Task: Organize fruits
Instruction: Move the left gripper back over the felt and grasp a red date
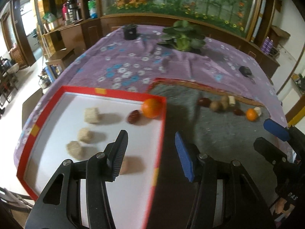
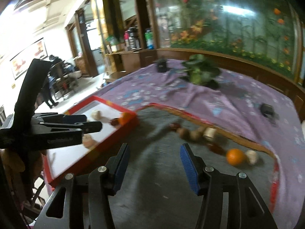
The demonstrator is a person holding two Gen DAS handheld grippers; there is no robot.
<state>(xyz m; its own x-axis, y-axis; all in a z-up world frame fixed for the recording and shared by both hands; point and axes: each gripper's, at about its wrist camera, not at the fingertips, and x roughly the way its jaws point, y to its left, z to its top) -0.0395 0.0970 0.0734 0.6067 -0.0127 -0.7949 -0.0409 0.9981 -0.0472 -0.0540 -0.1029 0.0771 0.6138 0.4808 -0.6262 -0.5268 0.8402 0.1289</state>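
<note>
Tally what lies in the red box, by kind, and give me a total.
In the box:
orange: 1
dark red fruit: 1
beige chunks: 4, one partly behind a gripper finger
Total: 6

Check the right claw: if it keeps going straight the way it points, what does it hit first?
Probably the bare grey mat. The right claw is open and empty, angled down at the mat's clear middle. The brown round fruits lie farther along, slightly right; depth is uncertain given the blur.
</note>
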